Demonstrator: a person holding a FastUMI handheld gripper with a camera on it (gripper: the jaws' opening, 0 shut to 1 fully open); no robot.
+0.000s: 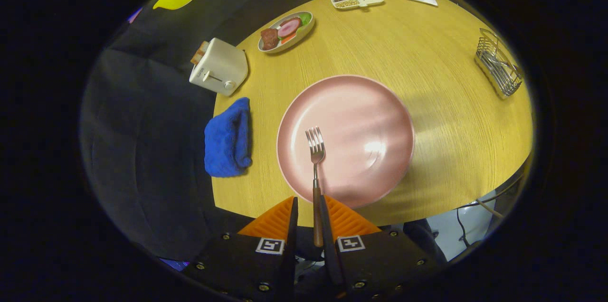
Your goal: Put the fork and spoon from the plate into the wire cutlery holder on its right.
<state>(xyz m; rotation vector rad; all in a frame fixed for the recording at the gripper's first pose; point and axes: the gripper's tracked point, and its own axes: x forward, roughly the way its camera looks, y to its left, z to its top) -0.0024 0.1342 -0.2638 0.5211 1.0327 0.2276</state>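
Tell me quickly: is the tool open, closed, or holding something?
Tool: closed on the fork handle, fork held over the plate.

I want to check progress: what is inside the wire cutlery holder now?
Inside the wire cutlery holder lies some metal cutlery, too small to identify. The gripper holds the fork above the pink plate.

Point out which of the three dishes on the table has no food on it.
The big pink plate just beyond the gripper, under the held fork. The oval plate and divided tray beyond hold food.
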